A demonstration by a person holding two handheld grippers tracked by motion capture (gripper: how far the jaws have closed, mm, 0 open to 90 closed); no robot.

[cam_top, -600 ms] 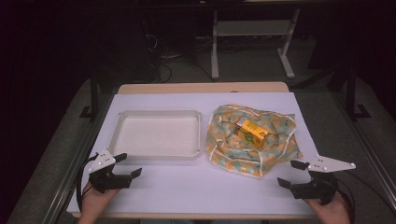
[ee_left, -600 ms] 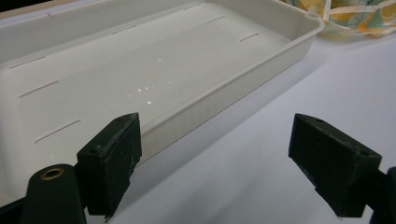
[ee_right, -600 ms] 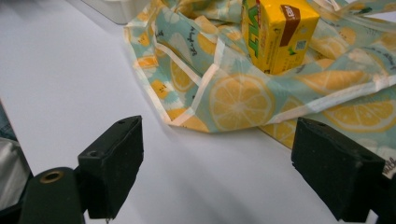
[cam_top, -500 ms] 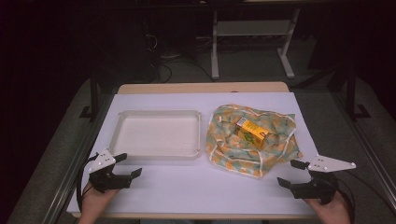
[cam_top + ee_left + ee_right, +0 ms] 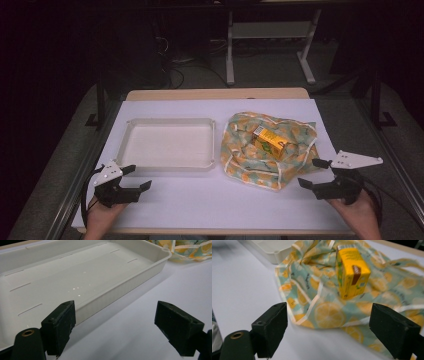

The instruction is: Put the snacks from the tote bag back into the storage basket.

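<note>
Yellow carton [image 5: 270, 142] is what our right gripper [image 5: 320, 175] points toward, and from that gripper outward we see this: its jaws stand spread wide with nothing between them, hovering just above the white tabletop [image 5: 220, 200] near the front right corner, a little short of the near edge of the lemon-print cloth [image 5: 250, 165]. In the right gripper view the two black pads frame the cloth's hem and, farther back, the carton [image 5: 352, 272] lying on its side on the rumpled fabric [image 5: 324, 312], well apart from the pads. The cloth is spread in loose folds on the right half of the table, its left edge just beside the white tray [image 5: 170, 125]. Our left gripper [image 5: 131, 180] sits near the front left corner, its jaws likewise spread and holding nothing; in the left gripper view they look along the table at the near wall of the tray [image 5: 120, 287], which is shallow and rectangular, with a corner of the cloth [image 5: 192, 250] showing past its far end. Beyond the table we see a dark floor with white stand legs [image 5: 270, 55].
</note>
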